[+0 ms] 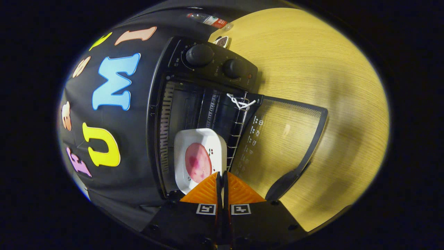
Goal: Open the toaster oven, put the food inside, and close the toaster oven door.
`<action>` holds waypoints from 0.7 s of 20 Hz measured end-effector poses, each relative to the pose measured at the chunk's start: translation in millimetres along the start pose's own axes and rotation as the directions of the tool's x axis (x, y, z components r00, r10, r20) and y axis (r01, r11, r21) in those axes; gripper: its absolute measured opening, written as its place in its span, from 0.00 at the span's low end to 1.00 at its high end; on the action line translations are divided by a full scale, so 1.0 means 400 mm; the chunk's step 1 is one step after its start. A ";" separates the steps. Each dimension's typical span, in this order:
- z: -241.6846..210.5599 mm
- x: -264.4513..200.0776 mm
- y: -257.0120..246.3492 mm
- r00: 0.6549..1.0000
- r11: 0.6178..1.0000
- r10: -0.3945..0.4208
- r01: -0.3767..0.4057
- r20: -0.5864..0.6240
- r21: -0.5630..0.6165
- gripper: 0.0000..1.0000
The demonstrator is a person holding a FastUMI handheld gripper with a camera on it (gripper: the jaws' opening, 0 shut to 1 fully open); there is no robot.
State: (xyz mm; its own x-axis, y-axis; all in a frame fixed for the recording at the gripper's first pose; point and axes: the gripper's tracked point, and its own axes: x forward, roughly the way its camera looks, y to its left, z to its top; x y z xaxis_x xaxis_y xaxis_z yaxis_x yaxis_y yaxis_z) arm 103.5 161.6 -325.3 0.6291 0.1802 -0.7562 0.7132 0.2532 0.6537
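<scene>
1. your gripper has its jaws clenched together, with barely a slit between them; they seem to pinch the near rim of the plate, but you cannot tell for certain that both press on it.
2. the plate, white and square with rounded corners, sits just ahead of the jaws at 12 o'clock, partly inside the mouth of the toaster oven.
3. on the plate lies the food, a round pink slice with darker red patches; small cherry marks are printed on the plate's rim at 2 o'clock from the slice.
4. the view is rolled, so the oven appears turned on its side: its two round knobs sit on the control panel at 12 o'clock, far beyond the jaws.
5. the oven's glass door is swung fully open and lies over the bench at 2 o'clock from the jaws; wood grain shows through the glass.
6. the door's dark handle runs along its outer edge, at 3 o'clock from the jaws.
7. a wire rack juts from the cavity between plate and door, with a white cord knotted at its far end.
8. a plastic bottle lies beyond the oven at 12 o'clock.
</scene>
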 end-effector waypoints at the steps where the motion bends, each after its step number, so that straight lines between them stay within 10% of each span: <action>1: 0.002 0.013 0.008 1.000 1.000 0.000 -0.001 0.015 0.024 0.02; 14: 0.064 0.130 0.031 0.982 0.984 -0.052 0.020 0.183 0.175 0.03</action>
State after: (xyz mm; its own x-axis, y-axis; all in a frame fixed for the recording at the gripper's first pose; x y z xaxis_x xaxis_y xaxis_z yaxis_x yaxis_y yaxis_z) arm 152.8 149.7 -355.8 0.6368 -0.0101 -0.7710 0.7687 0.0867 0.6338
